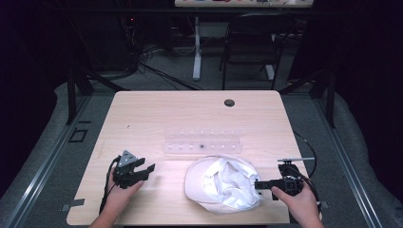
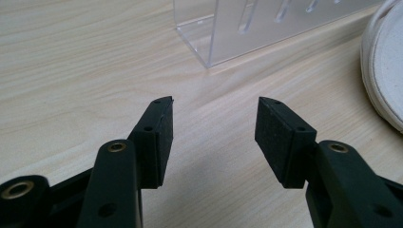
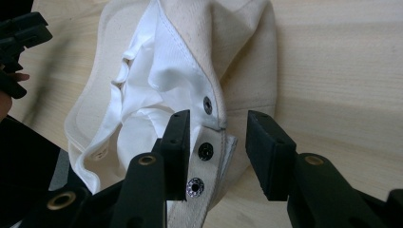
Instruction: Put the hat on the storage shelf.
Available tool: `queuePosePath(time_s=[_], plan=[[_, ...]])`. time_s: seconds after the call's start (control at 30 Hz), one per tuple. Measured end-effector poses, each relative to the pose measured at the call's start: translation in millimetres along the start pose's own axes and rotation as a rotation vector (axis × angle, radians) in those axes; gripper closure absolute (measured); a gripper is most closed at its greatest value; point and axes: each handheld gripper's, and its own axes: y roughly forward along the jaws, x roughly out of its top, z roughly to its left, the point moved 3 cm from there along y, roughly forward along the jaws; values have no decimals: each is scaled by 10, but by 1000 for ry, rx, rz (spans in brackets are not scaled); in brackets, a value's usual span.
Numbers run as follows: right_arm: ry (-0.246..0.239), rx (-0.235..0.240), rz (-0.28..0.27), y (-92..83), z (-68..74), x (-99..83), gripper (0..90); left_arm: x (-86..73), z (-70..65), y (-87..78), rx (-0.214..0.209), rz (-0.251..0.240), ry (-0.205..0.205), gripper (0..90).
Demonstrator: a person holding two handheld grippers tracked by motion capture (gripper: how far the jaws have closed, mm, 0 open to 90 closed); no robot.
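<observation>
The counter (image 1: 142, 114) carries a clear acrylic rack (image 1: 202, 141) at centre and, nearer the person, an upturned cream cap (image 1: 223, 183) with its white lining exposed.

The cap lies at the near edge of the counter, just in front of the rack and between the two hands.

The right tongs (image 3: 216, 152) stand open around the cap's rear snap strap (image 3: 209, 161). The strap lies between the pads, but they do not appear to press on it.

The left tongs (image 2: 214, 128) stand open and empty above bare counter, near the rack's end and well apart from the cap.

Step in hand, by judgement: positioning for a grasp on the strap.

Next move calls for closing the right tongs squarely across the strap, clear of the loose lining.
</observation>
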Motion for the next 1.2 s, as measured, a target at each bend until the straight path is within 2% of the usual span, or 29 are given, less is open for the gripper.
queuePosePath(time_s=[0.23,0.27,0.47,0.6,0.73,0.83,0.9,1.07,1.2], plan=[[18,25,19,85,0,-18,613,2,-1,0,-1,0,5,480],[32,44,16,110,6,-15,614,2,-1,0,0,-1,4,480],[44,53,41,161,12,-20,637,1,-1,-1,0,-1,0,480],[55,62,47,157,22,-19,642,0,-2,0,1,0,-1,480],[64,93,37,119,54,1,646,2,0,1,1,-2,5,480],[51,87,38,75,86,22,659,2,-1,1,1,-1,5,480],[56,82,37,55,117,39,706,3,-3,0,1,-2,2,480],[62,74,73,46,148,66,754,2,1,-1,3,-1,0,480],[56,65,78,43,160,81,775,1,3,-2,5,0,-1,479]])
